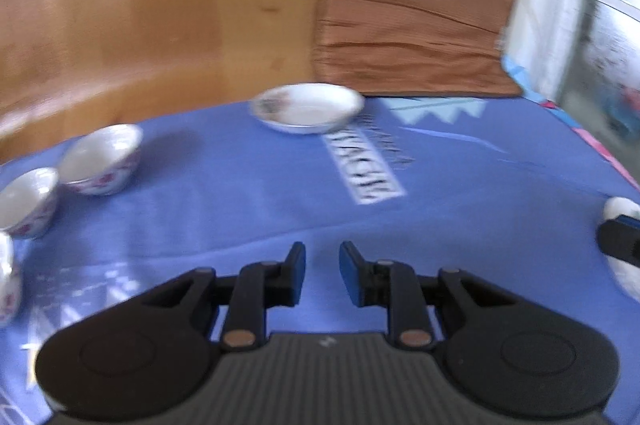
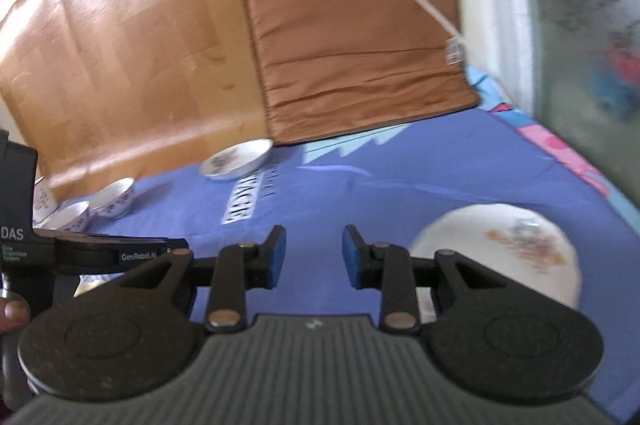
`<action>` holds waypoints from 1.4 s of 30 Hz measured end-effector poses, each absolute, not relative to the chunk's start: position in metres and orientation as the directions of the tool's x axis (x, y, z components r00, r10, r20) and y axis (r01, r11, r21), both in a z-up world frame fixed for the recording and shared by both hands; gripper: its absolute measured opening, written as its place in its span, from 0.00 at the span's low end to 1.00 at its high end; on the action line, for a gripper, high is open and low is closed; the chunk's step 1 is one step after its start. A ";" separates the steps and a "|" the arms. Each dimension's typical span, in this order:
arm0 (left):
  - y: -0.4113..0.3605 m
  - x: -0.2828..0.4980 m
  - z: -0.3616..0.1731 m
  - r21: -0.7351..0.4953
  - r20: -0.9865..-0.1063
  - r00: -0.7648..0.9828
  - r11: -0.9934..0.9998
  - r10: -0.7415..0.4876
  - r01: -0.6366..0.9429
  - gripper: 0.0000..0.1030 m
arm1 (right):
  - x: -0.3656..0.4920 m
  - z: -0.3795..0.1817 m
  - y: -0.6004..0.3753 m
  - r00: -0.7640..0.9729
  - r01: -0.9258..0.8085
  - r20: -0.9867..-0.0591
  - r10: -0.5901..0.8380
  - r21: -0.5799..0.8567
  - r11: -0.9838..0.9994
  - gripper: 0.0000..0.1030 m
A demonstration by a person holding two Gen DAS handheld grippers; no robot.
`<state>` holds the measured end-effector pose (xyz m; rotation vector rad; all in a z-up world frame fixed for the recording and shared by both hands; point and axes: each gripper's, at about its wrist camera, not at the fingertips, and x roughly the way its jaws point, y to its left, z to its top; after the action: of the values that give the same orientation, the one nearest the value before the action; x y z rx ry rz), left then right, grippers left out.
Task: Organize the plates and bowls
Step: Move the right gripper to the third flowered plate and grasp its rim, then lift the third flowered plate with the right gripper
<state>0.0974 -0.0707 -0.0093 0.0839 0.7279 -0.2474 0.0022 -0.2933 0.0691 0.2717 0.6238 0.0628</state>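
- The left gripper point(image 1: 322, 273) hangs over the blue cloth point(image 1: 460, 209) with a narrow gap between its pads; nothing sits in the gap, so it holds nothing.
- The right gripper point(image 2: 314, 257) has its jaws a little wider, also with only cloth showing between them; it too carries nothing.
- Straight ahead of the left gripper, at the far edge of the cloth, lies a small plate point(image 1: 307, 113); it sits alone, well apart from the other dishes, so it looks yet to be gathered.
- Ahead and to the left of the left gripper stand two bowls point(image 1: 102, 161) close side by side, with the edge of a third dish at the frame's left border; this grouping suggests the bowls are being collected there.
- Just right of the right gripper, near its right finger, lies a large plate point(image 2: 516, 245) flat on the cloth; probably the closest piece for that hand to take.
- In the right view the left gripper's body juts in from the left, with a fingertip of the person's hand below it.
- Behind the cloth lean a brown cushion point(image 2: 356, 41) and a wooden board point(image 2: 120, 65).
- Both views are smeared, so fine contact at the dishes cannot be judged.
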 end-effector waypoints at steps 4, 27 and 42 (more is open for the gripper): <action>-0.042 0.102 -0.013 0.016 -0.649 0.749 0.983 -0.131 0.185 0.21 | 0.013 0.069 -0.274 0.794 -0.013 -0.581 0.179 0.278 0.961 0.33; 0.022 0.096 -0.026 -0.087 -0.524 0.841 0.991 -0.134 0.104 0.25 | 0.139 0.052 -0.229 0.731 0.013 -0.637 0.244 0.371 0.929 0.33; 0.035 0.106 -0.029 -0.168 -0.542 0.823 0.981 -0.172 0.094 0.26 | 0.262 -0.001 -0.247 0.618 0.201 -0.754 0.221 0.424 0.883 0.34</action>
<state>0.1063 0.0351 -0.0288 -0.1358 0.5883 -0.1420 0.2625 -0.2465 -0.0005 0.5060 0.9151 0.0117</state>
